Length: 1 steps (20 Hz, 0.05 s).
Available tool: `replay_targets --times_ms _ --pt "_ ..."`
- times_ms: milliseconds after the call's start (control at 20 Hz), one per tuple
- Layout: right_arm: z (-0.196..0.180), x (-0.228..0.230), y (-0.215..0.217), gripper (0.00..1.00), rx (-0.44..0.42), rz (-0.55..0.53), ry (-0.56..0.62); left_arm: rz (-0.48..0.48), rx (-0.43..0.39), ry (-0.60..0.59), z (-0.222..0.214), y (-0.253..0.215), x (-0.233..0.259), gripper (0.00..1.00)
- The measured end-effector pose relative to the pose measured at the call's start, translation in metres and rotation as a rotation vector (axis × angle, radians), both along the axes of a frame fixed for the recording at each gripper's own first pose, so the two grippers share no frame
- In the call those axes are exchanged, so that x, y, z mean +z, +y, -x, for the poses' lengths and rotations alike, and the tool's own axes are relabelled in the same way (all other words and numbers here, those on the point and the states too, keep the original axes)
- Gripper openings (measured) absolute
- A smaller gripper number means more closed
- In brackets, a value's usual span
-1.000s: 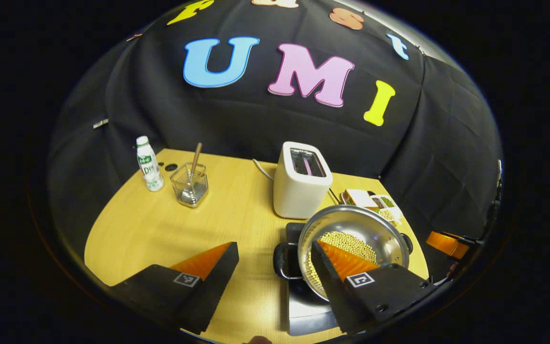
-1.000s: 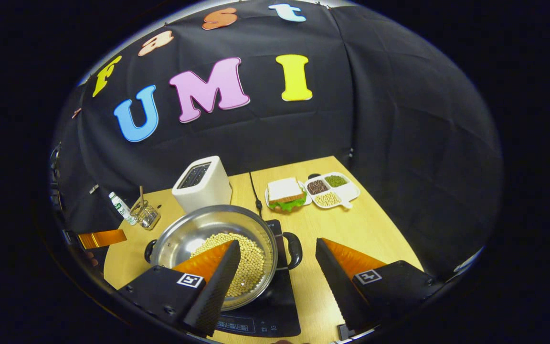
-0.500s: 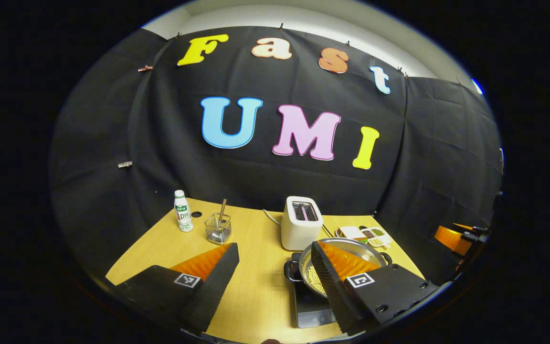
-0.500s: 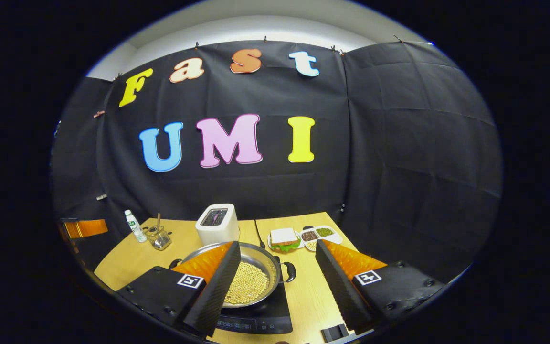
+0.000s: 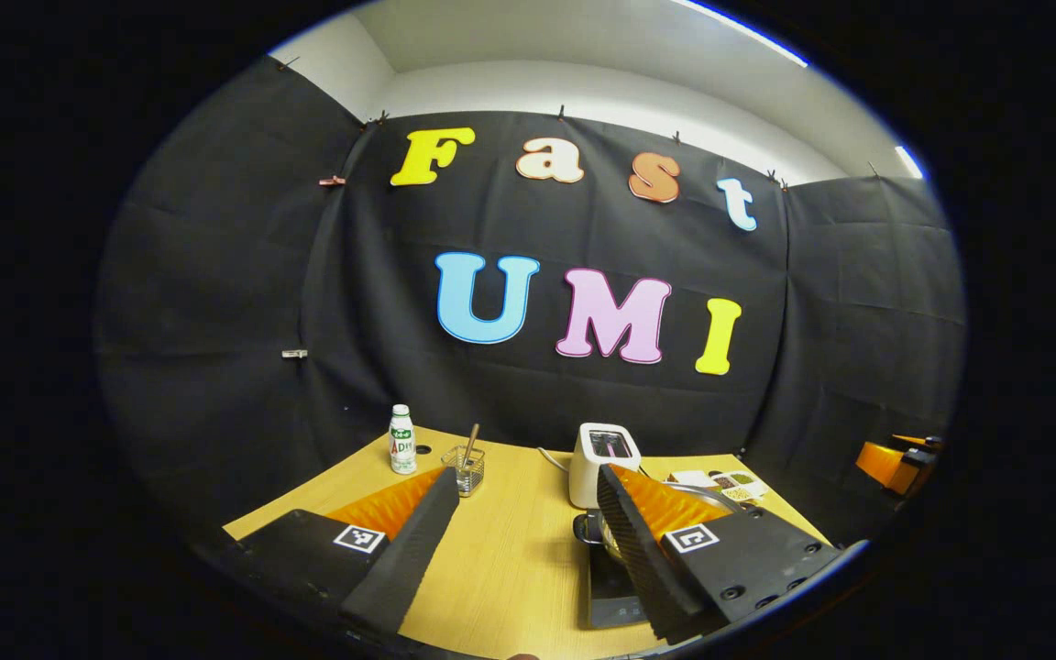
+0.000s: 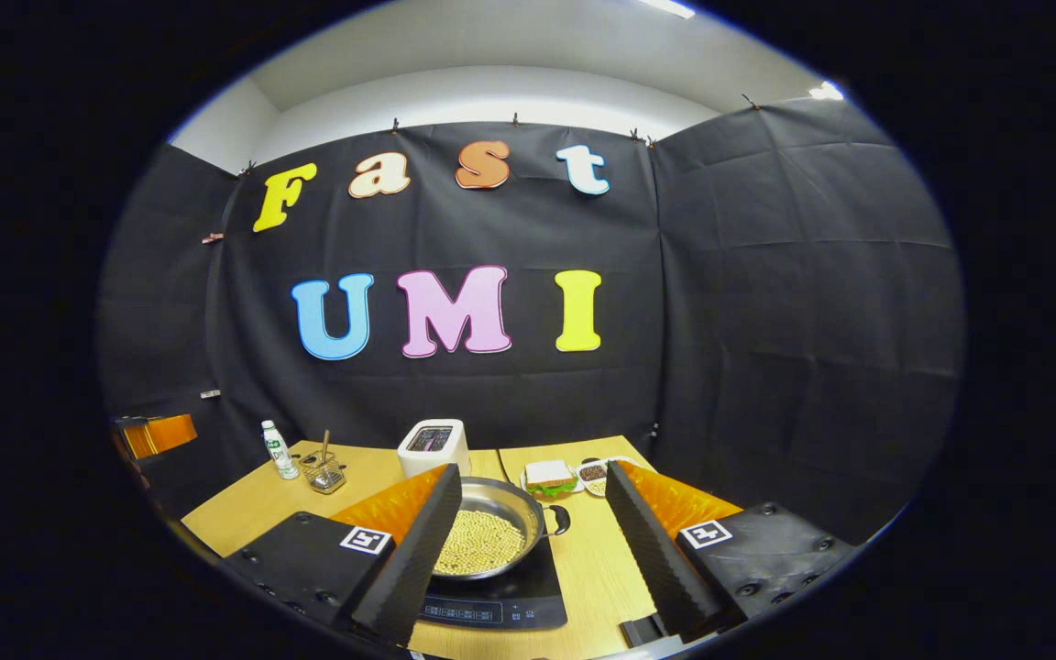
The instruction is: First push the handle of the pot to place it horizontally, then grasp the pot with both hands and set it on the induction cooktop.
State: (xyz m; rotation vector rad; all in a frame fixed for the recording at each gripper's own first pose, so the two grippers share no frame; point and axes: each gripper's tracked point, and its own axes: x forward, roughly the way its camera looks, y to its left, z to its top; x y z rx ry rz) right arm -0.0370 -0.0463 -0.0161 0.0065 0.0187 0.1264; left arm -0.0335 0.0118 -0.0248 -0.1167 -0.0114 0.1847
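Sitting on one black induction cooktop (image 6: 500,600), one shiny pot (image 6: 491,532) full of beans, one side handle (image 6: 560,520) sticking out sideways, left gripper (image 5: 514,541) and right gripper (image 6: 533,541) both wide open holding nothing, one toaster (image 6: 434,445), one bottle (image 6: 280,450), one sandwich (image 6: 550,478), yellow table (image 6: 244,504).

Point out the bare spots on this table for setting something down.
Bare wood lies between the bottle with the glass cup and the cooktop, plus the strip right of the cooktop. The back is crowded: toaster, sandwich, divided dish.
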Motion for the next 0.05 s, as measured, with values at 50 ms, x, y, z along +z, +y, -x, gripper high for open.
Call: replay_targets --times_ms 50 --pt "0.0032 -0.0031 0.0005 0.98 0.0 -0.001 0.001 -0.002 0.001 0.006 0.0044 -0.0024 -0.0051 0.95"
